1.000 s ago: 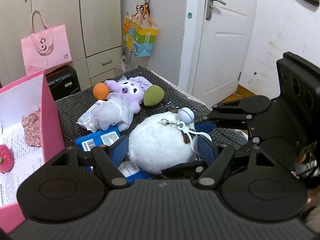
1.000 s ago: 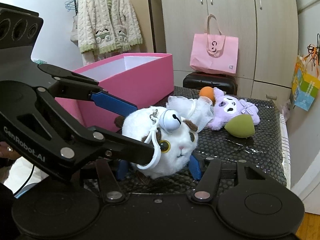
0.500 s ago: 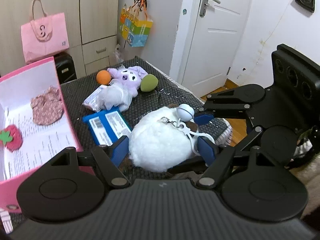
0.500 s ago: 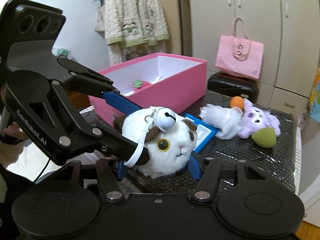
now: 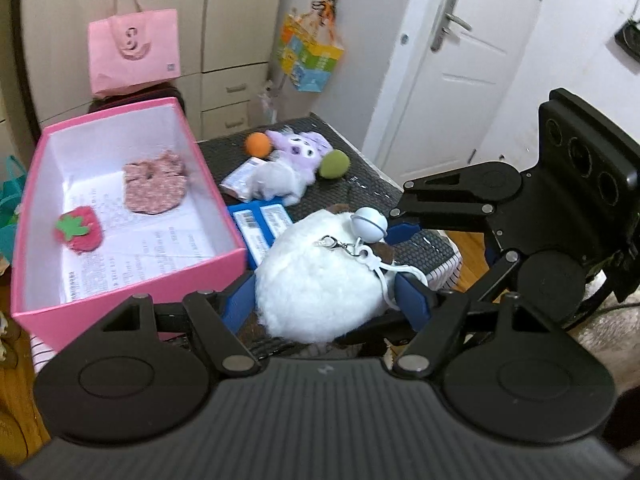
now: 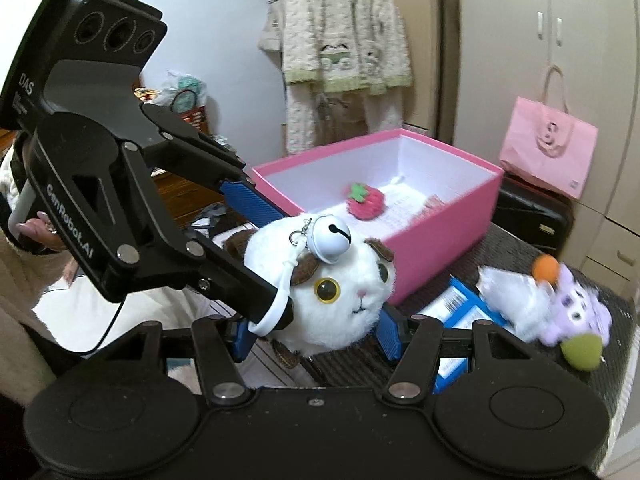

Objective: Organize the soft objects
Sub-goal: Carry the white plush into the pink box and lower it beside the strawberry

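Above the counter, beside the pink box, both grippers' jaws hold the white plush cat from opposite sides, probably because it is bulky; whether it hangs fully clear is uncertain.

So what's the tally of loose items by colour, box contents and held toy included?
White: 2, cat plush, gauzy bundle
Pink/red: 2, strawberry, floral scrunchie
Purple: 1, plush
Orange: 1, ball
Green: 1, sponge
Blue: 1, packet
Total: 8
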{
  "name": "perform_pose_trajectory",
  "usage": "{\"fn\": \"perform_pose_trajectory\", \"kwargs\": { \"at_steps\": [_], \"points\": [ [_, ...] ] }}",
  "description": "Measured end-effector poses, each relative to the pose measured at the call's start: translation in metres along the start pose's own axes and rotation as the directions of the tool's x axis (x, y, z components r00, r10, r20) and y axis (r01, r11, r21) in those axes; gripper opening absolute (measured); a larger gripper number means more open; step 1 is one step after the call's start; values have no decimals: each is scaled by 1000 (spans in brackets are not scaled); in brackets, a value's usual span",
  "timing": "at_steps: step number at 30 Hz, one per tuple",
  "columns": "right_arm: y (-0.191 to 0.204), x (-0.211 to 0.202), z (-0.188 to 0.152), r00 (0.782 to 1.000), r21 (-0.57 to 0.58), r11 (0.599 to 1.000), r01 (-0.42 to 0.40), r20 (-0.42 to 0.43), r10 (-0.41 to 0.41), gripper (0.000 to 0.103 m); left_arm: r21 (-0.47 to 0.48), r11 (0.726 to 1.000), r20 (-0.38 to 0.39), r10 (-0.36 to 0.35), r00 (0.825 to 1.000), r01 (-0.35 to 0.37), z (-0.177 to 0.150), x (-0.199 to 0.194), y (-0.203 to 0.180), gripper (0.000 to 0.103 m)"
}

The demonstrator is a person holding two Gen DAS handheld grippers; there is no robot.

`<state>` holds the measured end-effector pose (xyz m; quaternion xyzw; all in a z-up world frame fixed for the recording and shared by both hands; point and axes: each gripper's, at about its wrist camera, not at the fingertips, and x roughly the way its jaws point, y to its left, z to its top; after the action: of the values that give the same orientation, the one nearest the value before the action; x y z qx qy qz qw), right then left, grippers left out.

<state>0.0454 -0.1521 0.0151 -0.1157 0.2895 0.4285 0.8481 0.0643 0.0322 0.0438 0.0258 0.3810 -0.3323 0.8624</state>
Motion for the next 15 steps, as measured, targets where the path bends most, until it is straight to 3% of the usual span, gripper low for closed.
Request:
{"fn": "perform_pose_trajectory", "kwargs": {
  "at_steps": [10, 15],
  "points": [
    [14, 25, 49, 998, -102, 995, -7, 56, 13, 65, -52, 996, 114, 75, 991, -70, 9, -31, 46, 74],
    [5, 50, 74, 998, -109, 994, -13, 63, 20, 65, -87, 992, 122, 102, 987, -91, 24, -29, 78, 74]
  ]
}}
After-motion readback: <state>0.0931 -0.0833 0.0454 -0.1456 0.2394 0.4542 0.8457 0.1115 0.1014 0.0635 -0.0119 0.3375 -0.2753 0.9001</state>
